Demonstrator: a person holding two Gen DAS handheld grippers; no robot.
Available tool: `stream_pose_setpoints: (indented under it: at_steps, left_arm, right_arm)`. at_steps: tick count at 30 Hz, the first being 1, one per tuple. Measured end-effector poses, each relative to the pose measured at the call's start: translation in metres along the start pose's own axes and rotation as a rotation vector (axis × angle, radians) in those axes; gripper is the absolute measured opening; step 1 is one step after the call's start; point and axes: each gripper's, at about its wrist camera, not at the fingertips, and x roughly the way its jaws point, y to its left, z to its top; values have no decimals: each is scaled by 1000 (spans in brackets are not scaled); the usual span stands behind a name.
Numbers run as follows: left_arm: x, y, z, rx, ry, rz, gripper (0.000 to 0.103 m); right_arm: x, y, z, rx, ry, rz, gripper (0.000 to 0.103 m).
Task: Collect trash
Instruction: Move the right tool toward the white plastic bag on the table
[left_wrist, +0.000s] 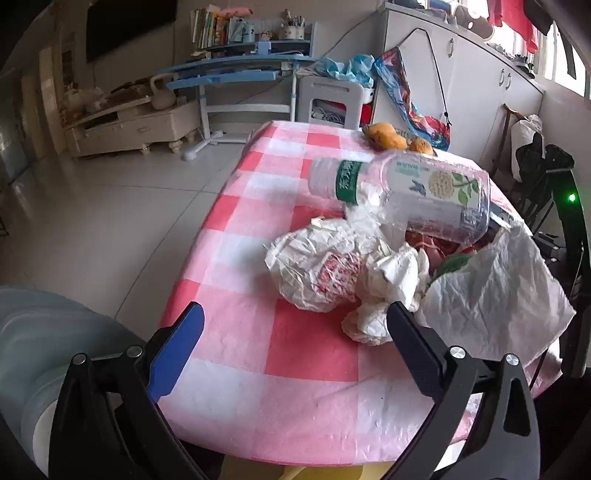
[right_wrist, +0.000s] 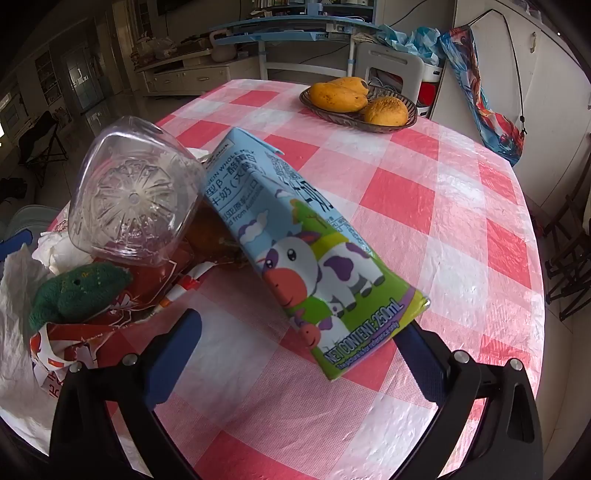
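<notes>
Axis: milk carton (right_wrist: 295, 243) lies tilted, long axis running from your right gripper (right_wrist: 295, 354) up-left onto the clear bottle (right_wrist: 136, 192) | Position: its near end sits between your spread jaws, unpinched | Left gripper (left_wrist: 291, 350): spread, empty, crumpled paper (left_wrist: 369, 325) just ahead | Room: bare checked tablecloth (right_wrist: 443, 229) to the right.

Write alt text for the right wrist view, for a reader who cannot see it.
A blue and green milk carton with a cartoon cow lies tilted between the wide-open fingers of the right gripper, leaning on a pile of trash. The pile holds a clear plastic bottle, a green knitted toy and crumpled wrappers. Behind, a fruit basket sits on the pink checked tablecloth.
</notes>
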Motion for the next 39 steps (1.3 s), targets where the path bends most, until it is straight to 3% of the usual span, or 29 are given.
stream_pose_setpoints:
  at_steps: [7,17,24,28,30,34,36,39]
  left_arm:
    - [-4,-1,-4,32,16,-19,96]
    - [8,-1,-1,-23,16,-44,96]
    - [10,2,-5,-22,7,-13,96]
    - [-1,0,-8,5,-28,11,96]
    - [-9,-1,-9,15,-42,18,96]
    - [-26,-3,-12,43,-70,32,96]
    - [-34,-3,-17,50,-78,36,96]
    - [-43,-2,-24,60,-76,42,96]
  right_arm:
    - [2,0,2,0,-1,0,97]
    - [-7,-6,-7,1,23,-13,97]
    - [-58,-38,-50,228,-99,-58,97]
    - [-103,-39,-66,350,-264,-21,97]
    - [-121,-16,-74,319,-336,-2,97]
    - [-124,27,-89,189,-304,-97,97]
    - [-139,52,-100,117,-367,-43,97]
    - [-147,72,-109,40,-427,-31,97]
